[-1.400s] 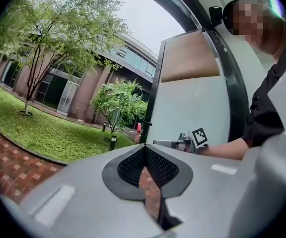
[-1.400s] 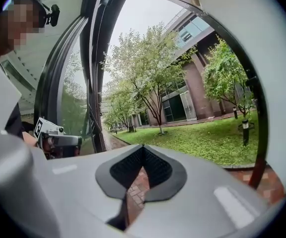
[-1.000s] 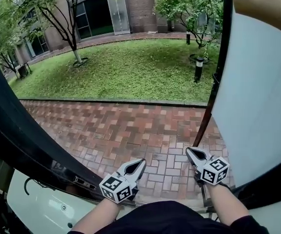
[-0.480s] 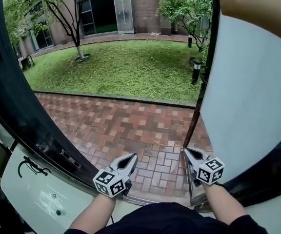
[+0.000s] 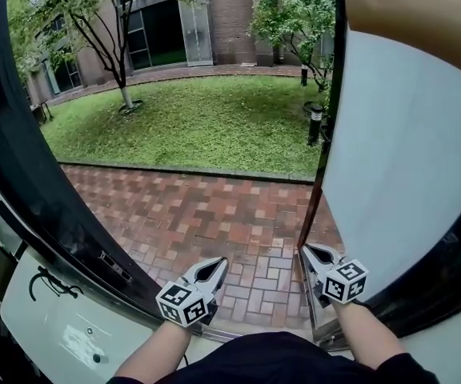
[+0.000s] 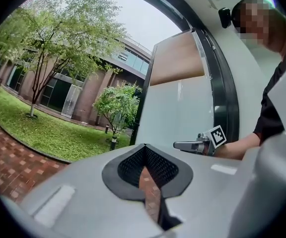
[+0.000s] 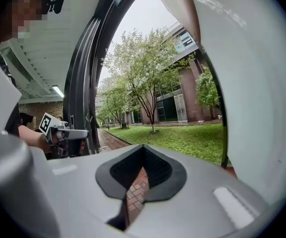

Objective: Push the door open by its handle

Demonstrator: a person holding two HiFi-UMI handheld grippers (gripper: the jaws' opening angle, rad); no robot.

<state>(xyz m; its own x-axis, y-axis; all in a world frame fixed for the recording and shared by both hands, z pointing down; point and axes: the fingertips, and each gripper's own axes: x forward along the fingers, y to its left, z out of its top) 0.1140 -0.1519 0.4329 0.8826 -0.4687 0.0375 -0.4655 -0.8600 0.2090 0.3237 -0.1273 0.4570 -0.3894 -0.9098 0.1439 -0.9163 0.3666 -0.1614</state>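
The door (image 5: 410, 158), a white frosted panel with a dark edge, stands swung open on the right; it also shows in the left gripper view as the door (image 6: 178, 108) and in the right gripper view as the door (image 7: 254, 78). No handle shows in any view. My left gripper (image 5: 218, 262) is held low in the doorway, shut and empty. My right gripper (image 5: 308, 250) is just left of the door's lower edge, shut, with nothing in it. Each gripper's own view shows its jaws together: left gripper (image 6: 144, 152), right gripper (image 7: 143, 155).
A black door frame (image 5: 30, 190) curves along the left. Ahead lie a red brick path (image 5: 214, 214), a lawn (image 5: 206, 118) with trees and bollard lights (image 5: 314, 126), and a brick building (image 5: 230, 6).
The door's dark edge has moved left in the head view and the frame on the left shows more. Both grippers stay shut and have drifted slightly left.
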